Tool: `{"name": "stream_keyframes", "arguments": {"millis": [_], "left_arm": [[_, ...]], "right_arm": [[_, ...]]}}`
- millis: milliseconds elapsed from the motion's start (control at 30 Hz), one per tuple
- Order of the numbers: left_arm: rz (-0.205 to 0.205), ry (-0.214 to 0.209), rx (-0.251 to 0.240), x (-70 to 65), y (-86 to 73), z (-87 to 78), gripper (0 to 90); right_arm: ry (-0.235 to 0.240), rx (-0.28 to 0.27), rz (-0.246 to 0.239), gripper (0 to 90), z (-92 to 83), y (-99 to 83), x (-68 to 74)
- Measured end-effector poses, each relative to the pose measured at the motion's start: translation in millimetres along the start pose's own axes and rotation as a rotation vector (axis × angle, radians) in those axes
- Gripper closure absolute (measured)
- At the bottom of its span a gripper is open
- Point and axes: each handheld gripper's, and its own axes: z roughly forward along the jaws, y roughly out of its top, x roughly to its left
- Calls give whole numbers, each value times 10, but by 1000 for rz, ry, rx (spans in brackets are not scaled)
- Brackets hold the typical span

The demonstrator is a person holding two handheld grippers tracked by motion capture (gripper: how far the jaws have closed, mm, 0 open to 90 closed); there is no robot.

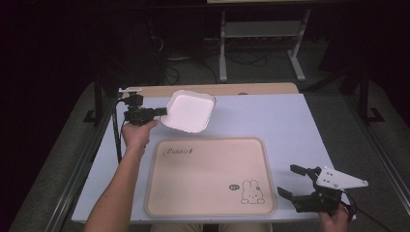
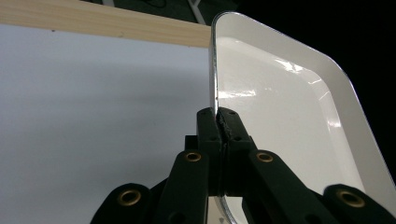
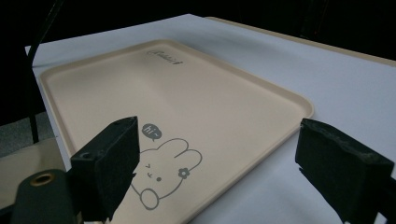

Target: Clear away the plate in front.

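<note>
The left claw (image 1: pixel 162 112) is clenched on the rim of a white dish (image 1: pixel 189 110), held tilted above the bench (image 1: pixel 270 116) behind the beige tray (image 1: pixel 208 176). It looks stiff, glossy and slippery (edge grip seems best). The right claw (image 1: pixel 295 181) gapes empty.

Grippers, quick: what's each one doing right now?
Left gripper: shut on the white dish, pinching its rim, dish tilted.
Right gripper: open, holding nothing, beside the beige tray.
</note>
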Motion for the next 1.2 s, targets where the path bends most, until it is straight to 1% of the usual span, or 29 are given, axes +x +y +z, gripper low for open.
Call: {"name": "stream_keyframes", "arguments": {"millis": [67, 233, 400, 500, 633, 800, 867, 1000, 1067, 1200], "left_arm": [[-2, -9, 1, -22, -29, 4, 890], [5, -16, 13, -67, -104, 4, 890], [-10, -21, 10, -82, -182, -15, 890], [-8, -11, 17, -93, -221, -19, 890], [-22, -19, 12, -107, -278, -29, 890], [-25, -15, 11, -121, -331, -35, 890], [-34, -19, 11, -126, -349, -37, 890], [-33, -29, 12, -146, -395, -33, 890], [-39, -32, 11, -157, -421, -26, 890], [-37, -33, 18, -186, -464, -13, 890]], "right_arm": [[0, 0, -2, 130, -1, 1, 1], [1, 3, -4, 130, 2, 3, 7], [5, 2, -5, 130, 2, 4, 6], [11, 1, -6, 130, 5, 6, 9], [11, 2, -8, 130, 9, 6, 8], [10, 2, -4, 130, 4, 4, 6], [10, 1, -3, 130, 4, 4, 5], [8, 1, -2, 130, 4, 4, 3], [8, 0, -2, 130, 4, 5, 2], [6, 0, -1, 130, 5, 5, 2]]}}
